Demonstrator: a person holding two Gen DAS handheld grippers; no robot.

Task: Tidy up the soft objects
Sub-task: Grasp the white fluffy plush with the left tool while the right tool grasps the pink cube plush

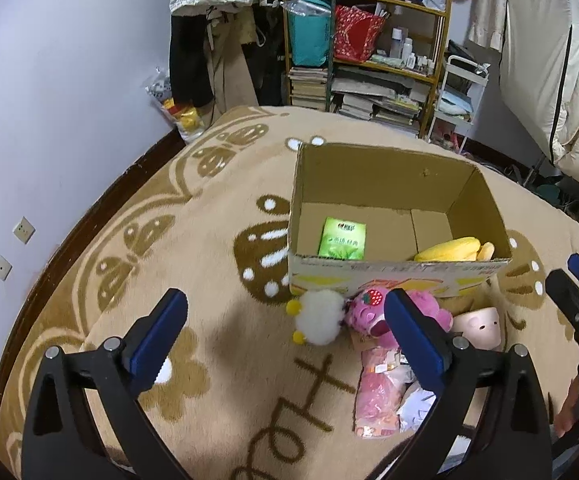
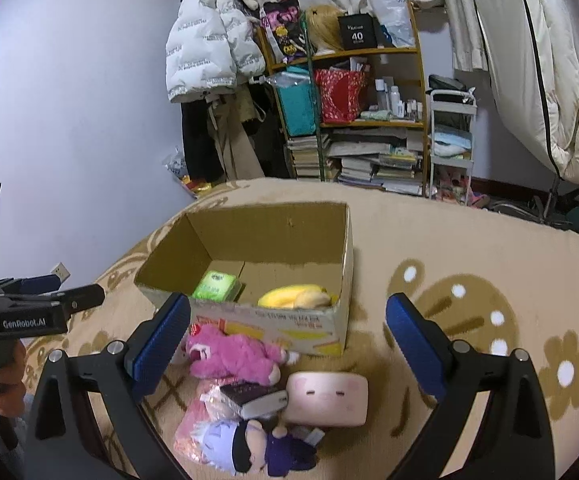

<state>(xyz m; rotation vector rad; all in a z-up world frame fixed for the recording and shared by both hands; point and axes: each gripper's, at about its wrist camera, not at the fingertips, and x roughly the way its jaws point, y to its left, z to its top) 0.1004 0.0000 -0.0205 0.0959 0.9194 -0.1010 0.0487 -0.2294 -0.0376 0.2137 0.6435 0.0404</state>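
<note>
Showing both claws spread wide and empty above a beige patterned blanket. Left claw hangs over the blanket with its jaws fully apart, nothing between them; right claw likewise stands wide open, gripping nothing. An open cardboard box sits on the blanket and holds a green tissue pack at its left and a yellow banana plush at its right. Just in front of the box lie the soft items outside it: a white fluffy toy, a pink bear plush touching the box's front wall, a pale pink square cushion beside it, a pink packet, and a purple-clad doll nearest the camera. A small dark book rests among them.
</note>
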